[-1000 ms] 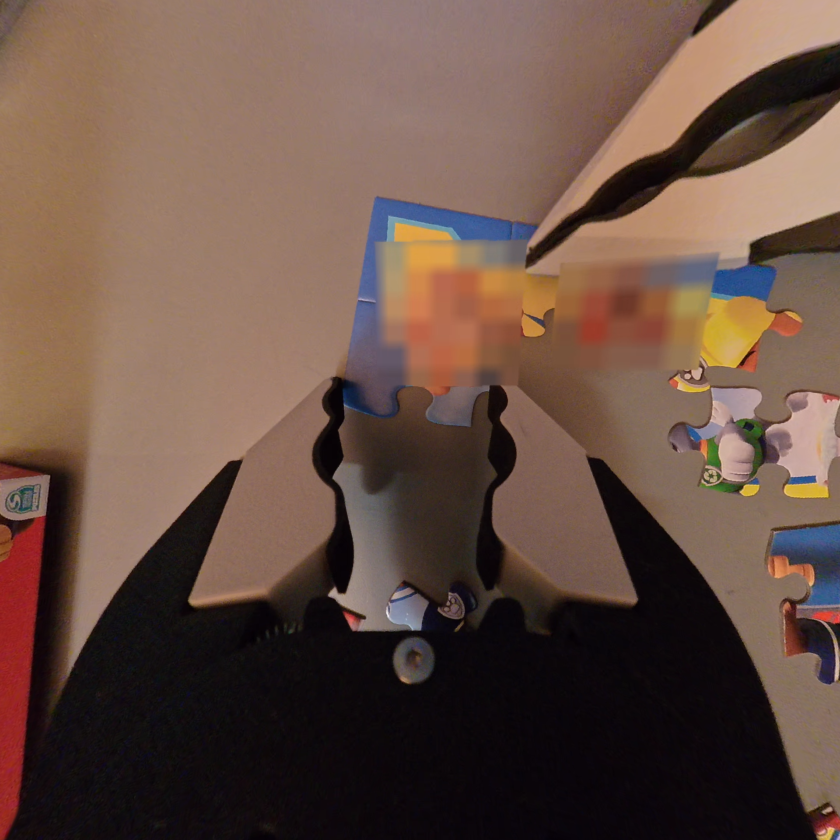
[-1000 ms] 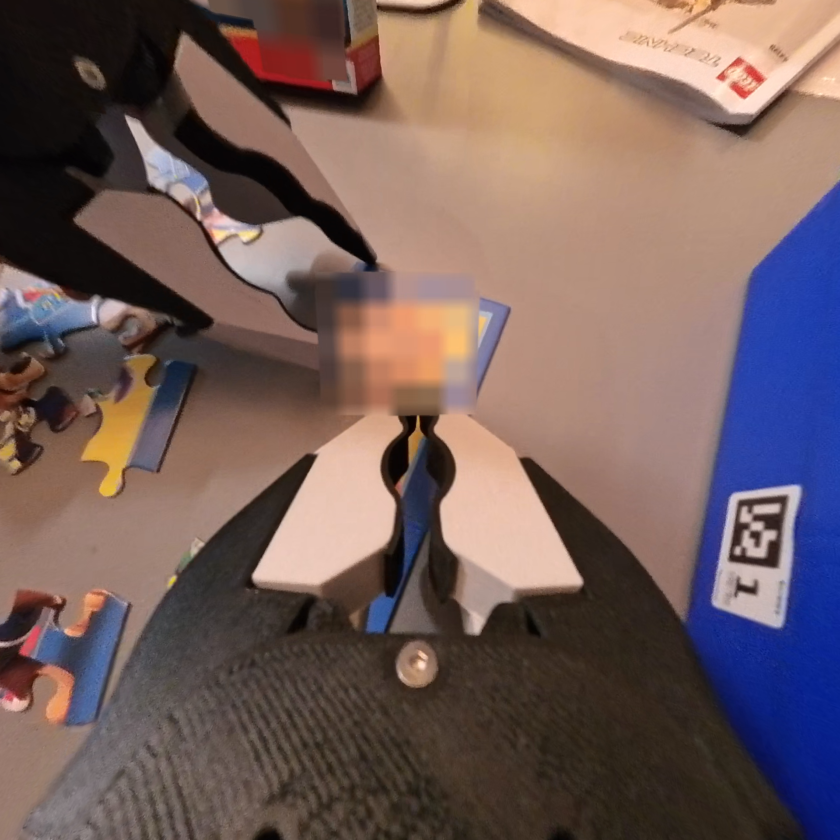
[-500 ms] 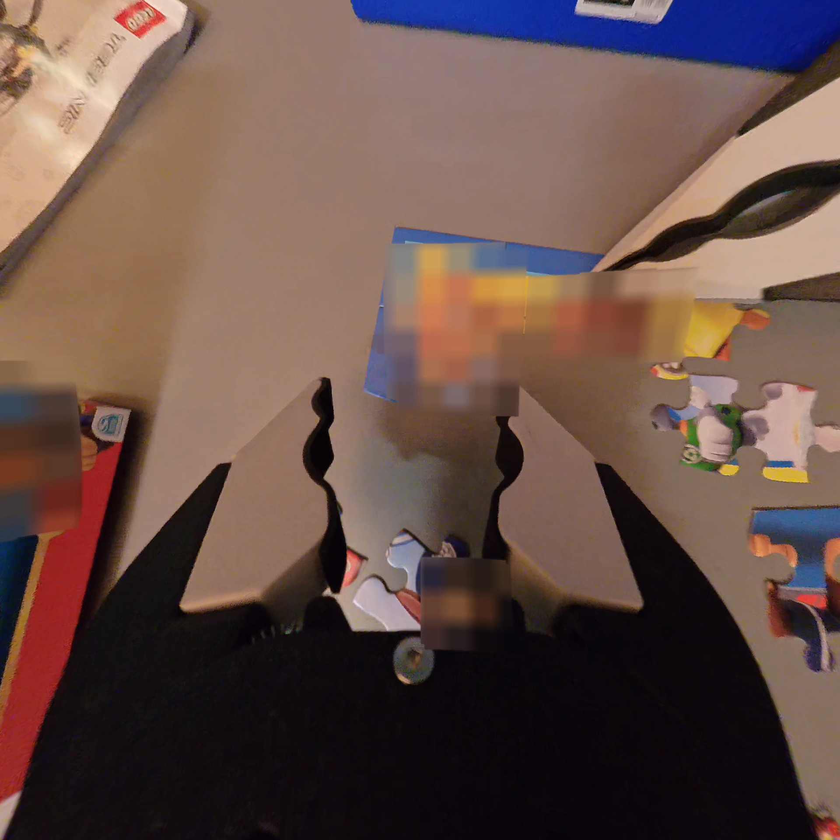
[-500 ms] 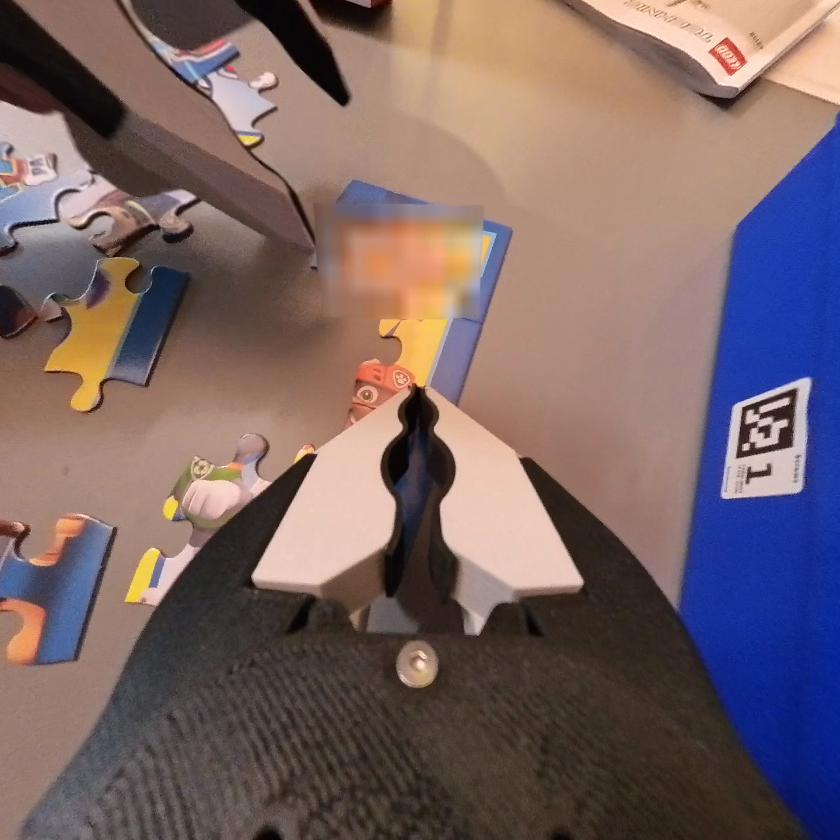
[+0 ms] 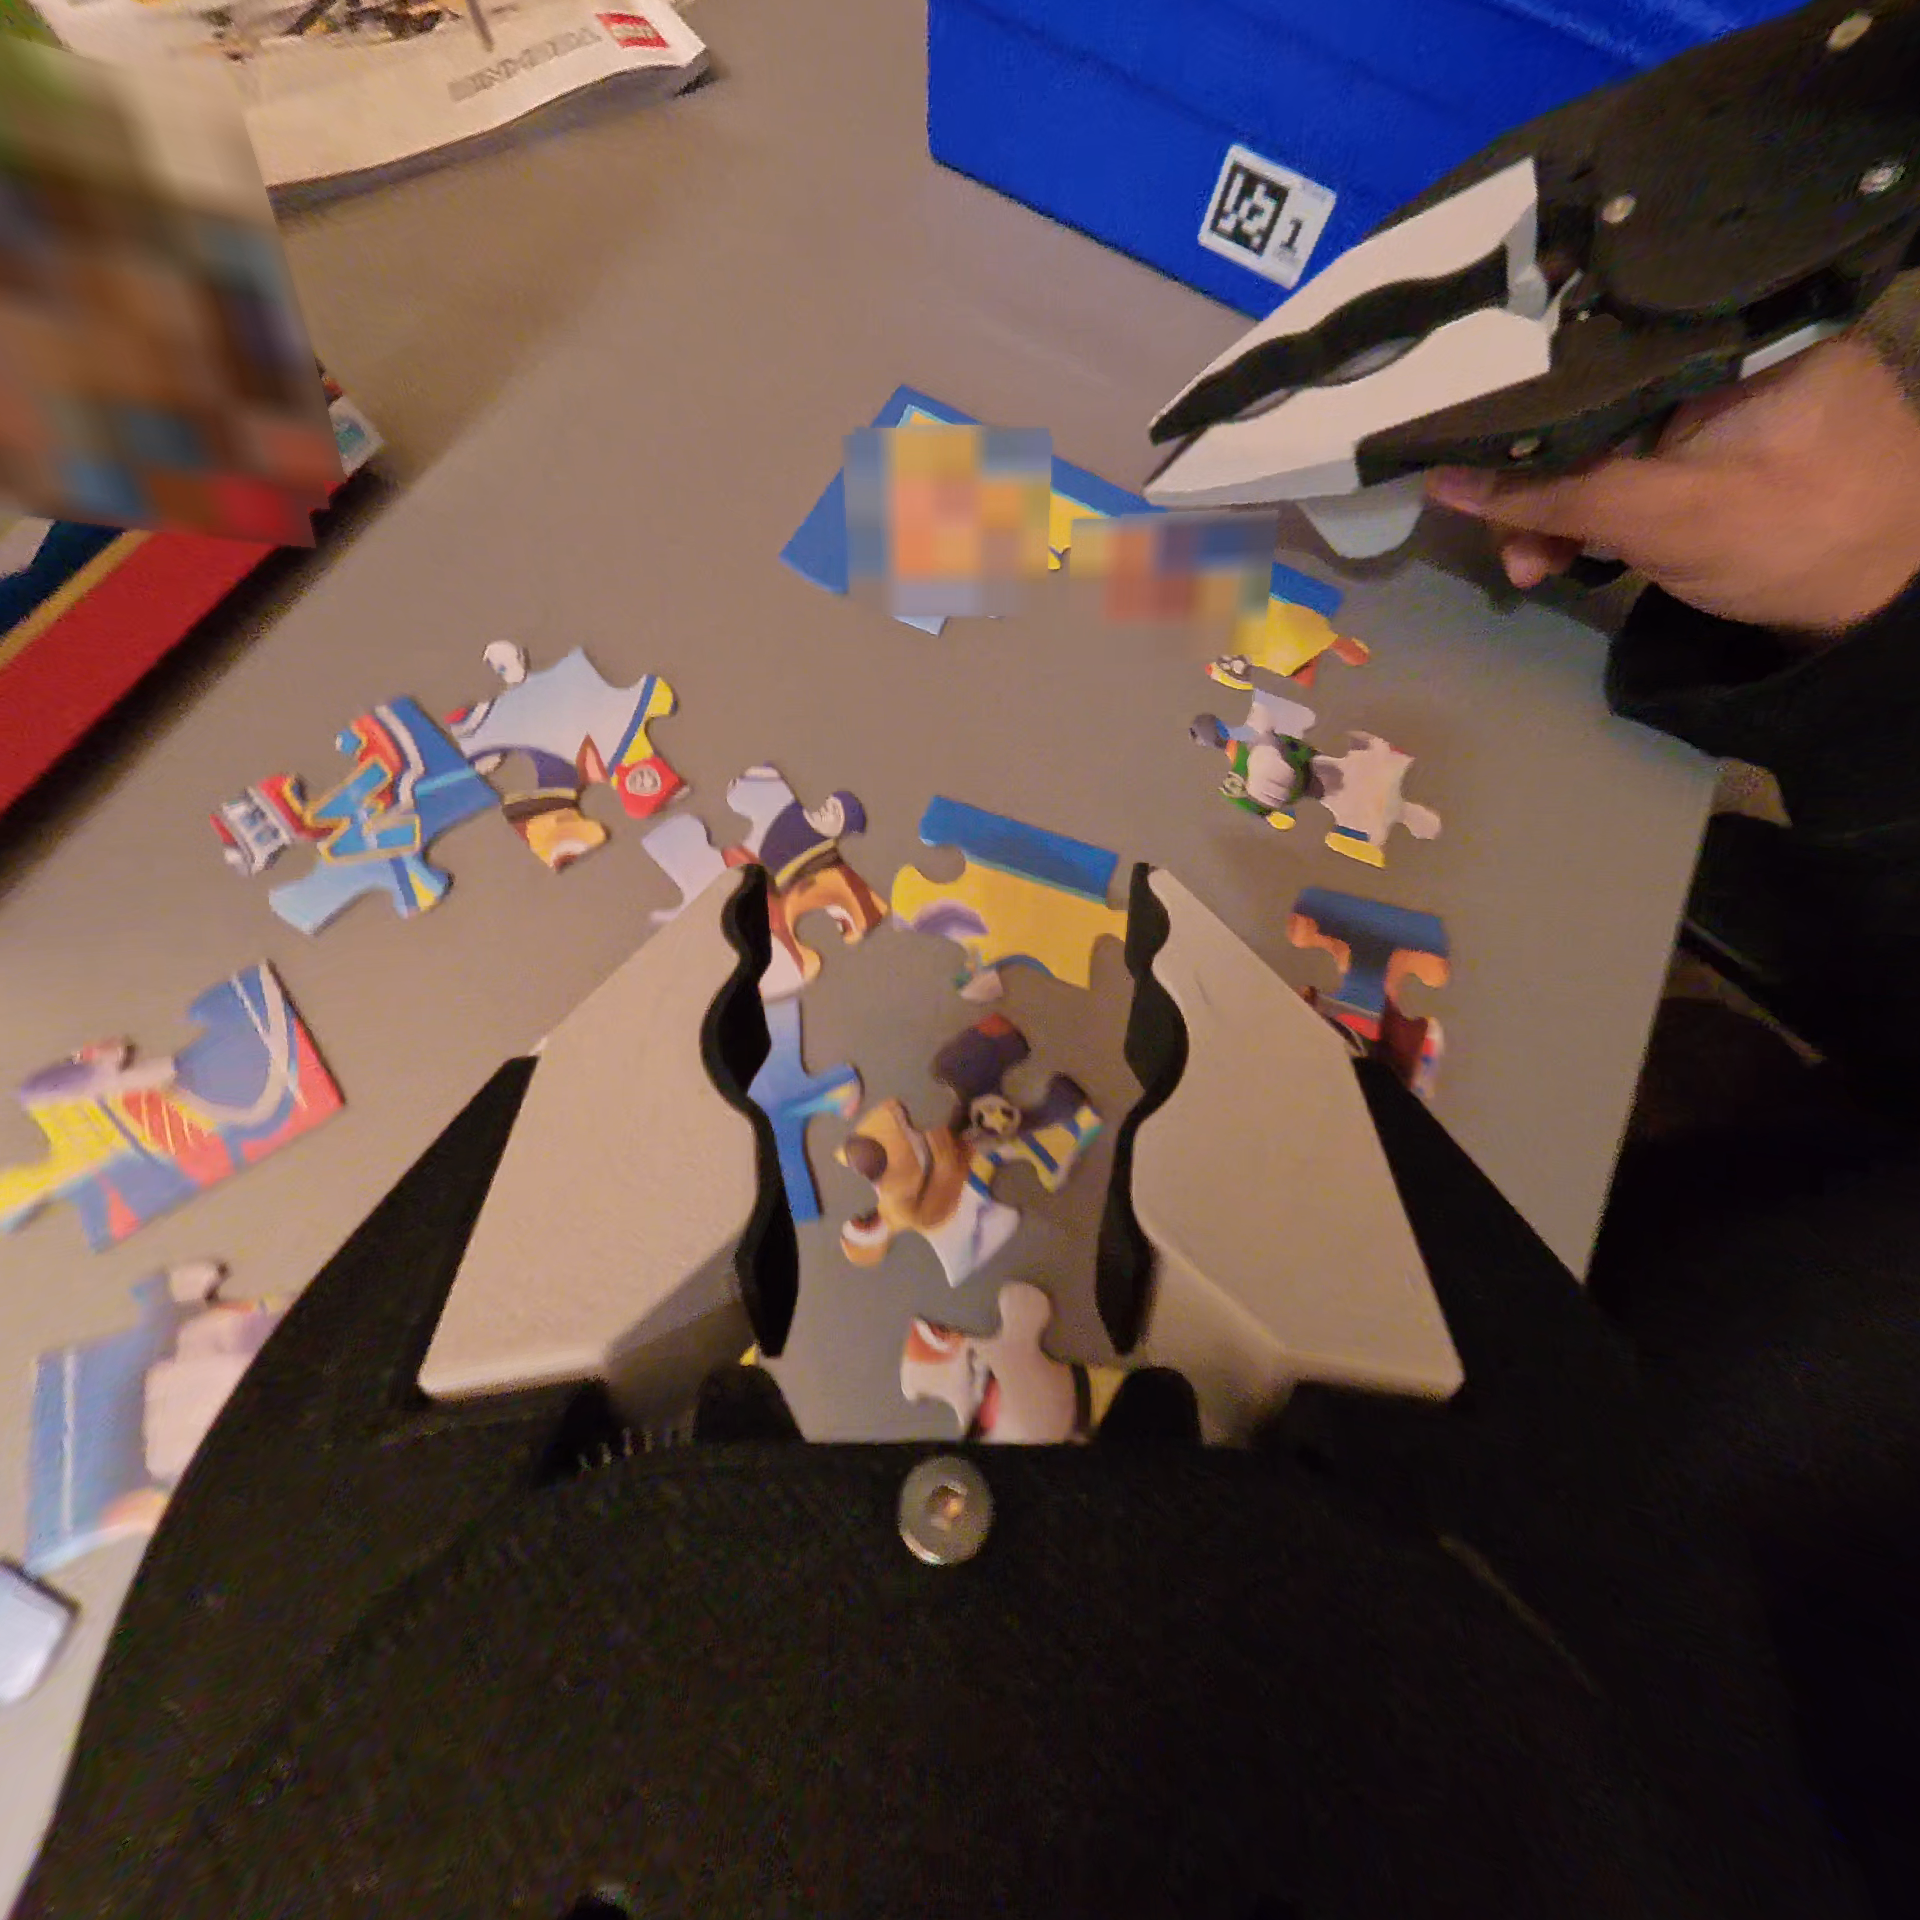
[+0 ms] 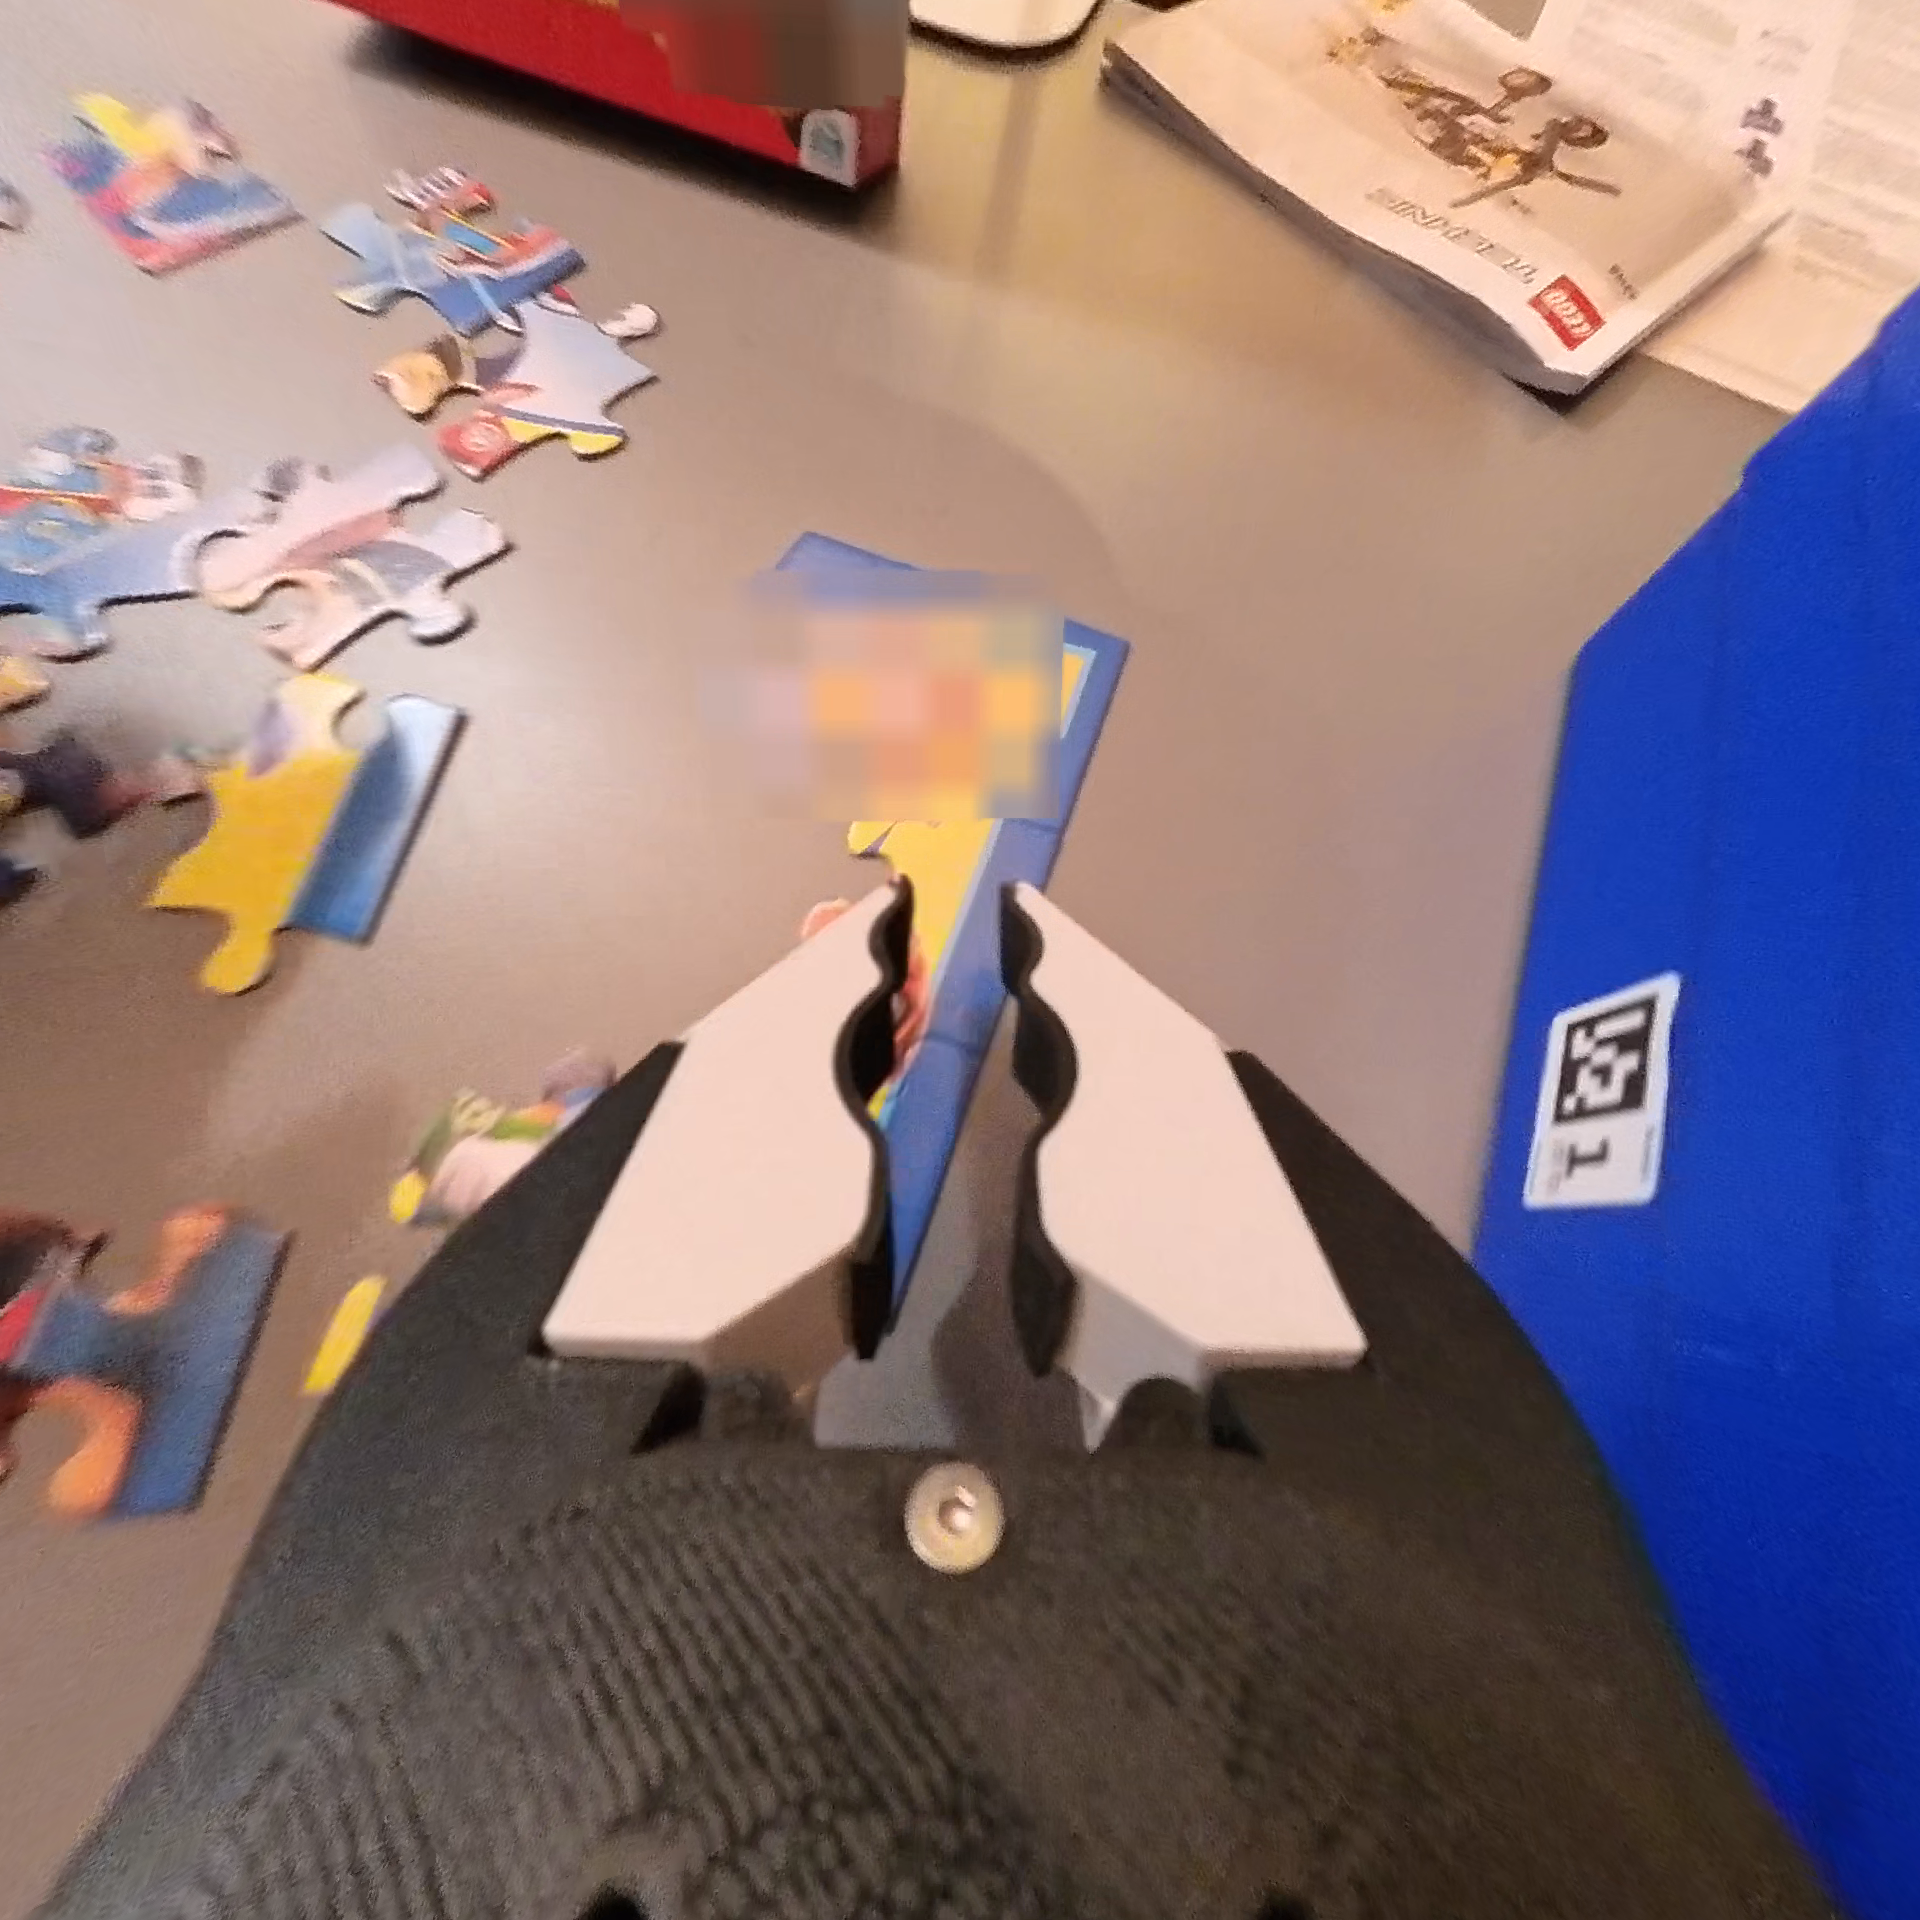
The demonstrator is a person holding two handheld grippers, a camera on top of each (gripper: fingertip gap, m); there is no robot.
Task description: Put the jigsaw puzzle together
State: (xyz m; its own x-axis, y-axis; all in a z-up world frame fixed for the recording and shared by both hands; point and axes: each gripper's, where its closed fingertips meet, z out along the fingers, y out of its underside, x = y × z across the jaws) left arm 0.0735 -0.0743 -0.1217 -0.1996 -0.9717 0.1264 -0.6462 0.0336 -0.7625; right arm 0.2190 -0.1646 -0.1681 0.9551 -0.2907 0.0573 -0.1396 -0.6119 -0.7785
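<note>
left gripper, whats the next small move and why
Probably lower the left gripper onto the yellow and blue puzzle piece. Its jaws stand wide open above the grey table, holding nothing, and that loose piece lies just ahead of its fingertips, while the right gripper hangs farther off over the joined pieces.

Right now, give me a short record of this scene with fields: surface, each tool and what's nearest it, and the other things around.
Surface: grey table with loose puzzle pieces scattered on it.
Left tool: open, holding nothing, above a yellow-and-blue piece and a dog piece.
Right tool: slightly open, holding nothing, over the joined blue-edged pieces lying on the table.
Hand: holds the right tool.
Blue bin: right of the joined pieces, with a marker sticker.
Booklet: far side.
Red box: far side.
</note>
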